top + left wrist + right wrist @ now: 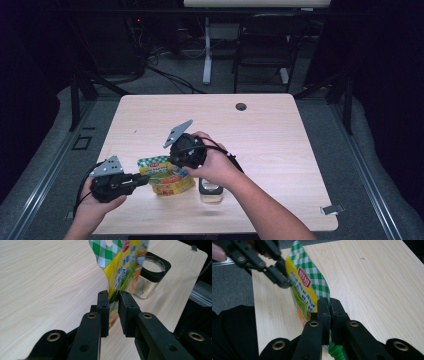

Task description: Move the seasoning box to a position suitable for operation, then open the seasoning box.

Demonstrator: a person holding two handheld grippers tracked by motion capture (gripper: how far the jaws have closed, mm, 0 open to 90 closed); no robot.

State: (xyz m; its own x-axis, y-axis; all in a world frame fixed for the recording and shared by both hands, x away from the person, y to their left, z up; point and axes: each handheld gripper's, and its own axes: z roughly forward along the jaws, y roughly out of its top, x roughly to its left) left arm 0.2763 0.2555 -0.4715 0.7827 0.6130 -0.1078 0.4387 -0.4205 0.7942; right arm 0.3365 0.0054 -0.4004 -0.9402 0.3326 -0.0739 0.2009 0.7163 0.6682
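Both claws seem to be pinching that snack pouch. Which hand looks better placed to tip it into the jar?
Probably the right gripper: it pinches the pouch on the side nearest the jar. The left gripper grips the far edge.

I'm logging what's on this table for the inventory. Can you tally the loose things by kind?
Pouch: 1
Jar: 1
Total: 2

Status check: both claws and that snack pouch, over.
Left claw pinching one edge of the pouch. Right claw clamped on the opposite edge. Pouch held upright over the table. Open glass jar just behind it, nothing in the way.
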